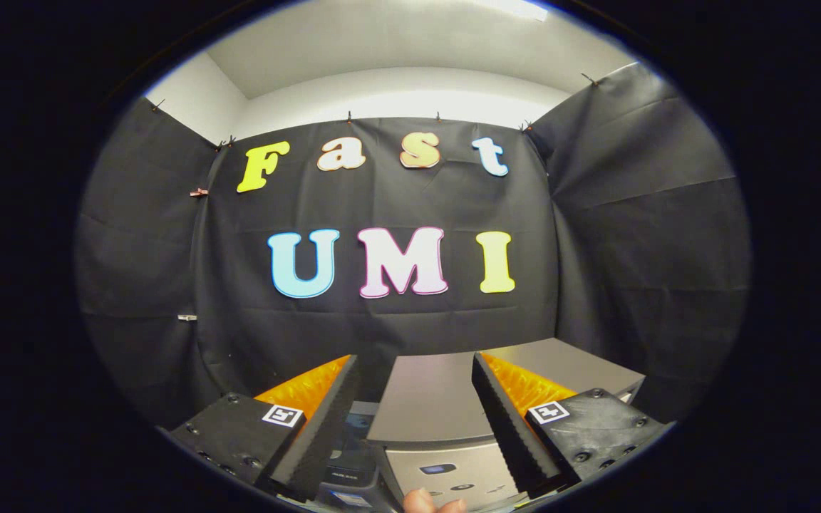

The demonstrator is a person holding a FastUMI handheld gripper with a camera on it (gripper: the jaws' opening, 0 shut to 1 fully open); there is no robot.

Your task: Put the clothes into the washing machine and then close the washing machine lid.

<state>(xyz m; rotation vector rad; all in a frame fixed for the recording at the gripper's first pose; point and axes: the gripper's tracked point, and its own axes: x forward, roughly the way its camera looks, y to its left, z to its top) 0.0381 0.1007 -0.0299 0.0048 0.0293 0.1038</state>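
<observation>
My gripper is open, its two fingers spread wide with nothing between them. It hangs above and in front of a grey washing machine. The machine's flat grey top lies level below and between the fingers, and its front control panel with small buttons faces me. The right finger crosses over the machine's top; the left finger stands off its left side. A person's fingertips show just below the control panel.
A dark panel or device sits low to the left of the machine, partly hidden by the left finger. Black cloth walls close the booth behind and on both sides of the machine.
</observation>
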